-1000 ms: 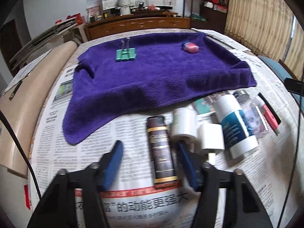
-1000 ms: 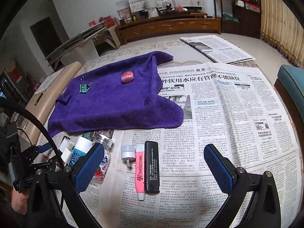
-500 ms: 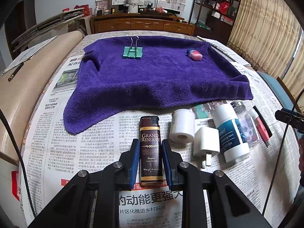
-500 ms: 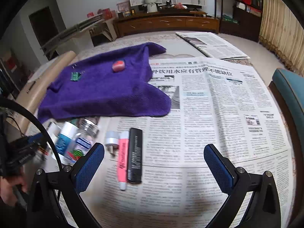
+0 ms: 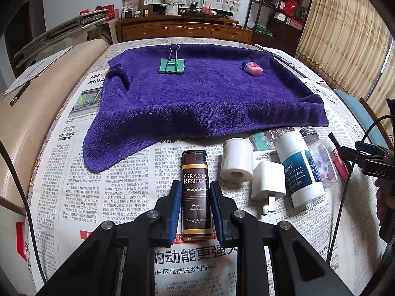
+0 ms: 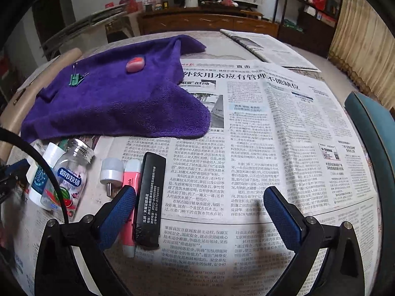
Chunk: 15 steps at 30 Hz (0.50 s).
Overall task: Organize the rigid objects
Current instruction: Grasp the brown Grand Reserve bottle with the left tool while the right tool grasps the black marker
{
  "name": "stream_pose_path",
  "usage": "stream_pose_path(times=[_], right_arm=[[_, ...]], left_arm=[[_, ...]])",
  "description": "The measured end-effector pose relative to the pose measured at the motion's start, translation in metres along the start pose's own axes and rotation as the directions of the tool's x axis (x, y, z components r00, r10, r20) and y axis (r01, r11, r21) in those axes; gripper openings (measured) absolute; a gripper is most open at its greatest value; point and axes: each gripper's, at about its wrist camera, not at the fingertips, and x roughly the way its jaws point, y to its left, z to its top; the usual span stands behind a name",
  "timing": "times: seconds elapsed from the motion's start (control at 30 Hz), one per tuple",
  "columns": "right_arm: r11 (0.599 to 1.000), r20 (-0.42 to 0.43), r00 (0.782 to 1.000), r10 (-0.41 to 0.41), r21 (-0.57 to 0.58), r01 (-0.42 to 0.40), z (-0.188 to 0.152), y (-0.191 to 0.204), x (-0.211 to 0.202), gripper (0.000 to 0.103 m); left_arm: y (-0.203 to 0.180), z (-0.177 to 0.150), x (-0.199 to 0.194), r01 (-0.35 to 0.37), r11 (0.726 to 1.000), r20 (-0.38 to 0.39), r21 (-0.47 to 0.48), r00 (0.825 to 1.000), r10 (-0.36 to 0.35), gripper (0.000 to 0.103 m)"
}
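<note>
Left gripper [image 5: 195, 192]: both pads clamped on the brown lighter [image 5: 195, 194], which lies flat on the newspaper [image 5: 98, 197] near the table's front edge, just short of the purple towel [image 5: 205, 98]. Right gripper [image 6: 200, 209]: jaws wide apart, nothing between them; left pad beside the black lighter [image 6: 149, 199] and pink highlighter [image 6: 128, 192].

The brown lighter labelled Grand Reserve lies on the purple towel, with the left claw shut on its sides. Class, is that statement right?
Not quite. The left claw is shut on the brown lighter, but the lighter lies on the newspaper, in front of the purple towel, not on it. The left wrist view shows this.
</note>
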Motion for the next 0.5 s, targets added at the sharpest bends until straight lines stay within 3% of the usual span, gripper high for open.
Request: stream_pose_path(times=[0.4,0.47,0.5], right_arm=[[0.999,0.038,0.999,-0.001,-0.048,0.003,0.002,0.012,0.001,0.101],[0.999,0.039,0.999,-0.037,-0.026,0.038,0.003,0.006,0.000,0.101],[1.000,0.028,0.999,-0.015,-0.003,0.016,0.003,0.001,0.000,0.101]], left_arm=[[-0.001,0.000,0.000,-0.010,1.000,-0.008,0.002,1.000,0.010,0.023],[-0.001,0.000,0.000,-0.008,1.000,-0.007,0.004,1.000,0.008,0.023],[-0.001,0.000,0.000,-0.010,1.000,-0.007,0.007,1.000,0.010,0.023]])
